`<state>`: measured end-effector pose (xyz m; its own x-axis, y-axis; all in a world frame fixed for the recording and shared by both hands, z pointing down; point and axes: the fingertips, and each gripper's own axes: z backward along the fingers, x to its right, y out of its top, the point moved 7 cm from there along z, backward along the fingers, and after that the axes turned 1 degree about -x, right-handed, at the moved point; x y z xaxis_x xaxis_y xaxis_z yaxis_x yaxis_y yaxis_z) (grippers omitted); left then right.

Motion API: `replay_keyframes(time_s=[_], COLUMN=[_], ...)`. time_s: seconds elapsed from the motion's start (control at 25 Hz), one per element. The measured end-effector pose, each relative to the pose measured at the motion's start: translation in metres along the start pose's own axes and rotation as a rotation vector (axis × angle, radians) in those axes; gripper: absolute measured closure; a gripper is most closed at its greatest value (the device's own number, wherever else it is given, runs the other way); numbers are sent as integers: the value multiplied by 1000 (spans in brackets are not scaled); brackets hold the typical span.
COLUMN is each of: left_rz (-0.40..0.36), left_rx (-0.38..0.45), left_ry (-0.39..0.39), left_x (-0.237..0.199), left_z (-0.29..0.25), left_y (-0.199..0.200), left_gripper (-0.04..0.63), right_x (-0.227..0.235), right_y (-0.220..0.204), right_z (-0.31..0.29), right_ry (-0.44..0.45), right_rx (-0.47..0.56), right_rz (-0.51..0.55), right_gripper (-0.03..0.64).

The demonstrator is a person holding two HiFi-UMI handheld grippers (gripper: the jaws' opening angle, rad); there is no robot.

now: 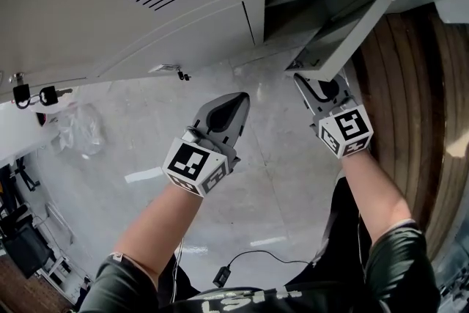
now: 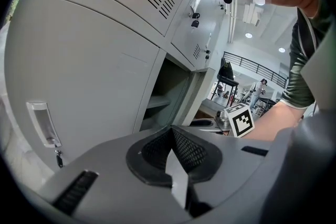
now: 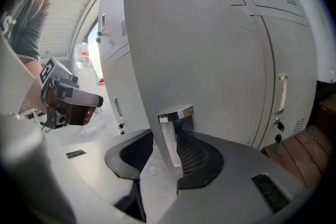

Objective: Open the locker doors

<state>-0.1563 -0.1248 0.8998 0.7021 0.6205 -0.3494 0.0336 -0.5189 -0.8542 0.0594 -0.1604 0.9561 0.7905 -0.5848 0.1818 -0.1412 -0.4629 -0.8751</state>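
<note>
The right gripper stands open astride the lower edge of a swung-out locker door, its jaws on either side of the chrome handle; the right-hand pad lies close against the panel while the left-hand one stands clear of it, with bare floor showing in the gap. From the head view, this gripper reaches up under the door, which angles out from an open compartment just behind it.

The left gripper is closed, tips meeting on nothing, and hangs in the air beside the right one, pointing at the lockers. Ahead of it are shut grey doors and, to its right, the same open compartment. In the head view, the left gripper hovers over a pale floor. Far to its left, keys hang from a lock; wooden planks run to the right of the right gripper.
</note>
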Motion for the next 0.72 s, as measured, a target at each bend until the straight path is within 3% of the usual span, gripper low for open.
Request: replay_keyframes(time_s=[0.4, 0.72], left_rz=[-13, -18], left_rx=[-14, -17], left_ry=[-15, -6], left_x=[9, 12], left_z=[-4, -1], left_y=[1, 1], left_gripper=[591, 591], right_x=[14, 20], right_y=[-20, -28], right_z=[43, 55], right_ry=[30, 15], right_rx=[-35, -42], right_rz=[19, -38], right_gripper=[456, 447])
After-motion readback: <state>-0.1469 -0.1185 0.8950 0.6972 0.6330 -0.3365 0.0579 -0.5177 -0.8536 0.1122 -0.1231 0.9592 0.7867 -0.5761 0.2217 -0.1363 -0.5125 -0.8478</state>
